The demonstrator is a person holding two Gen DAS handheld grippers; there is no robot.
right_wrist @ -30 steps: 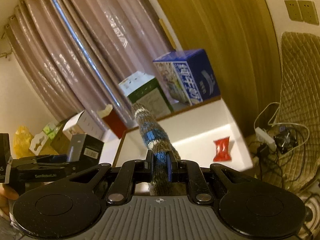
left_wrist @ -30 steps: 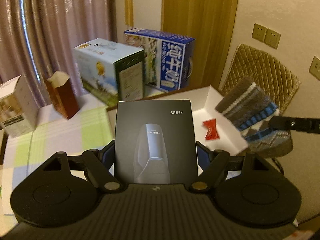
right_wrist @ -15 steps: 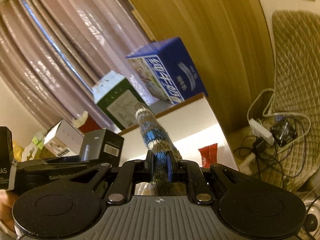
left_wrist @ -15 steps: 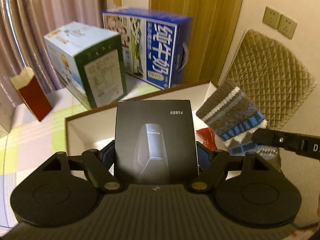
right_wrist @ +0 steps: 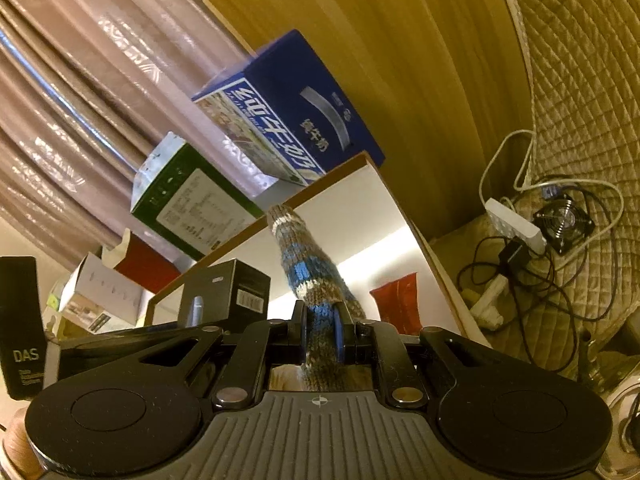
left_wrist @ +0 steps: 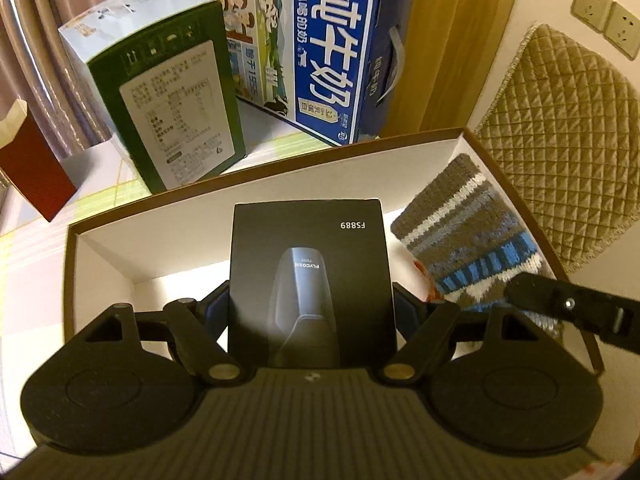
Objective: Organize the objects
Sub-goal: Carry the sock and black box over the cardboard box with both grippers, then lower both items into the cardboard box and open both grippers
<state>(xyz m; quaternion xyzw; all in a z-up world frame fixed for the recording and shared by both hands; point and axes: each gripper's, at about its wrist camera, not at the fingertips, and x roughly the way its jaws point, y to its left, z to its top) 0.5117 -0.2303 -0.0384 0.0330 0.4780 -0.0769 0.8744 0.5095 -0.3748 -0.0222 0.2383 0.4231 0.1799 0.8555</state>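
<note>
I use the white-lined tray [left_wrist: 100, 256] as my reference. The left gripper [left_wrist: 312, 304] is clamped on the black carton [left_wrist: 310, 276], a pad on each side face of its lower part. The carton stands upright over the middle of the tray, printed face to the camera, lettering inverted. I cannot tell whether its lower edge touches the tray floor.

The right gripper [right_wrist: 320, 338] is pinched tight on the striped knitted sock [right_wrist: 308, 272]. The sock's free end reaches toward the tray's far wall, on the tray's right side. A red sachet [right_wrist: 398, 300] lies on the tray floor just beside the sock.

Handling, as I judge it:
- The carton looks light and stiff, with smooth faces. Hold it across the two side faces, low down, with moderate force. Excess force would dent the card.
- The sock is soft and limp, and it gives no resistance. Pinch it through the full thickness near one end. It droops below the pads, so I allow clearance over the tray rim.

Behind the tray stand a green-and-white carton [left_wrist: 160, 100] and a blue milk case [left_wrist: 316, 48], apart from both grippers.
</note>
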